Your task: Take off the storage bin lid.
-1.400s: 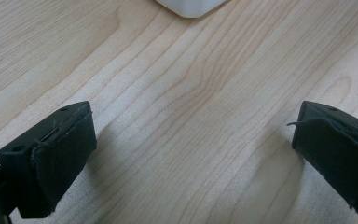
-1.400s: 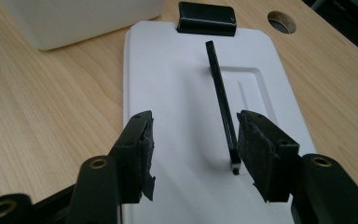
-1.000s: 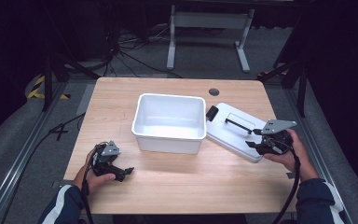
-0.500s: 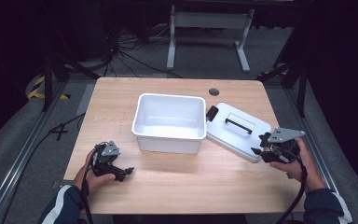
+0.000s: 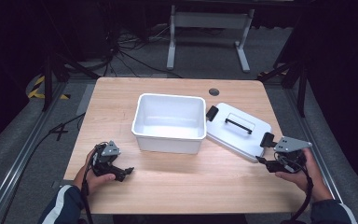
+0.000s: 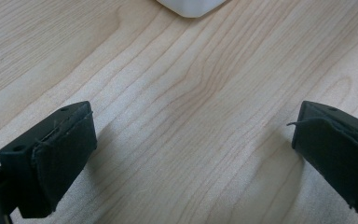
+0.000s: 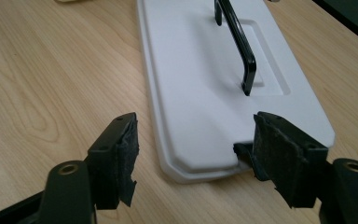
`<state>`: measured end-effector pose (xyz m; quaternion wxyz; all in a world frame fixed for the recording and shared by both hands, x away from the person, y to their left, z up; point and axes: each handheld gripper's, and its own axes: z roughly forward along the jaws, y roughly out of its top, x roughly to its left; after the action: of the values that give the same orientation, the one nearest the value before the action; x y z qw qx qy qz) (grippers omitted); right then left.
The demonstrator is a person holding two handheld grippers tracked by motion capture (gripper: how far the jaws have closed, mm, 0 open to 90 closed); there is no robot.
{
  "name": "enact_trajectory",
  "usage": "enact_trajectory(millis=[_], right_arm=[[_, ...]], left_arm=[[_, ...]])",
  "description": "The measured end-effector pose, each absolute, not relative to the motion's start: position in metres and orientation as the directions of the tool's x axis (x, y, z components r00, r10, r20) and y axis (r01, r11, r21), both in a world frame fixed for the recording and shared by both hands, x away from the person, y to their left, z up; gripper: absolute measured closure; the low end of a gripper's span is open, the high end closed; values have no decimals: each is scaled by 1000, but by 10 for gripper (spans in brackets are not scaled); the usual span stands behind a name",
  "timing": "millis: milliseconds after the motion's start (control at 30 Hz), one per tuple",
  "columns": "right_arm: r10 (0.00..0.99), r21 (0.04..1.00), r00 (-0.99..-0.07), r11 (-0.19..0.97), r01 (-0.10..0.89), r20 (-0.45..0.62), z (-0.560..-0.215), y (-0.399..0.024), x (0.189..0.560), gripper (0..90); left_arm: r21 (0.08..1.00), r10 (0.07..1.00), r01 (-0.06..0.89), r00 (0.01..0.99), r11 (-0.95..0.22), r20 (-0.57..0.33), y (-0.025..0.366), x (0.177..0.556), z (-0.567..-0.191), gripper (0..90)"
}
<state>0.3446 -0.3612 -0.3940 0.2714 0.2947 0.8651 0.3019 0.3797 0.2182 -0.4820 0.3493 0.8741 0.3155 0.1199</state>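
**Helper:** Where is the lid?

**Me:** The white lid (image 5: 238, 130) lies flat on the table (image 5: 177, 186), on my right side. One long edge is just beside the white tub (image 5: 170, 122); I cannot tell if they touch. Its black handle (image 7: 237, 32) stands up on top. The lid's near corner is close to the table's right edge.

**Helper:** Is there room to move?

**Me:** Yes. There is a wide strip of bare wood along the front, between my two hands. The tub sits in the middle of the table.

**Helper:** What about your right tongs?

**Me:** My right gripper (image 7: 193, 154) is low over the table at the lid's near end. Its jaws have just been opening. They stand wide now, and the lid's end sits between them, but the pads do not press on it.

**Helper:** And the left?

**Me:** My left gripper (image 6: 193, 154) is held low near the front left of the table, well apart from the lid. Its jaws are spread wide over bare wood. A corner of the tub peeks in at the top.
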Motion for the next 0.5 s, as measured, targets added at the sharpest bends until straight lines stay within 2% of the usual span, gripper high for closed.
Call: enact_trajectory(millis=[267,400,500], right_arm=[[681,677,-670,645,355,-297,-406,-360,340,244],[698,687,-666,620,378,-264,-420,-362,335,204],[708,668,-647,629,397,-282,-431,-365,330,188]], left_arm=[[687,636,468,772,-557,-11,218,380,-482,2],[686,635,468,772,-556,-12,218,380,-482,2],[687,635,468,772,-556,-12,218,380,-482,2]])
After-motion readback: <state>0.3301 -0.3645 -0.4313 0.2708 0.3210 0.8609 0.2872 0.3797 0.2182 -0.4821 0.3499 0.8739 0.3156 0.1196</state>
